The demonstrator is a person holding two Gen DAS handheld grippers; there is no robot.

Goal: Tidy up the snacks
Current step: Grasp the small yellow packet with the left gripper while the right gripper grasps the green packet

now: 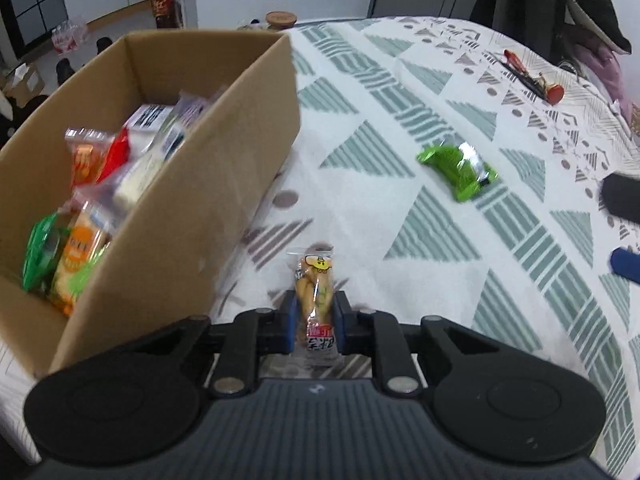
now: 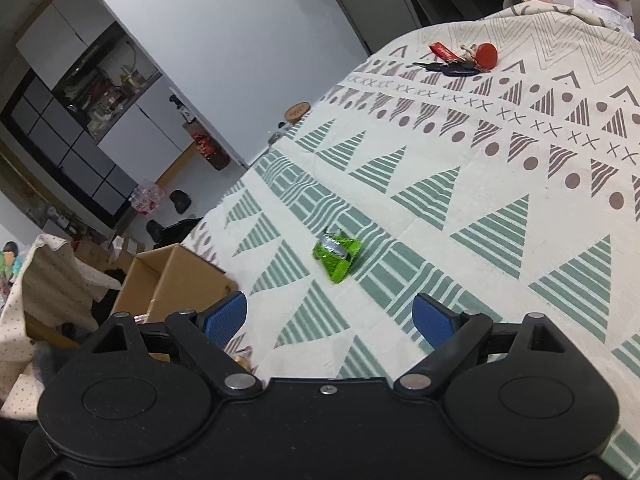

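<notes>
Your left gripper (image 1: 316, 312) is clamped on the long snack packet (image 1: 316, 300), which lies lengthwise along its fingers; the box (image 1: 224, 184) sits just to its left. Your right gripper (image 2: 328, 316) is open, green packet (image 2: 338, 254) straight ahead.

text: none legible | snack packet (image 1: 316, 300): print blurred | carton (image 1: 224, 168): no readable print

green snack packet (image 1: 458, 170), brown cardboard box (image 1: 208, 184), green-triangle tablecloth (image 2: 500, 236)

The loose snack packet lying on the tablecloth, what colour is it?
Bright green with a silvery foil patch, the loose snack packet shows best in the left wrist view.
</notes>
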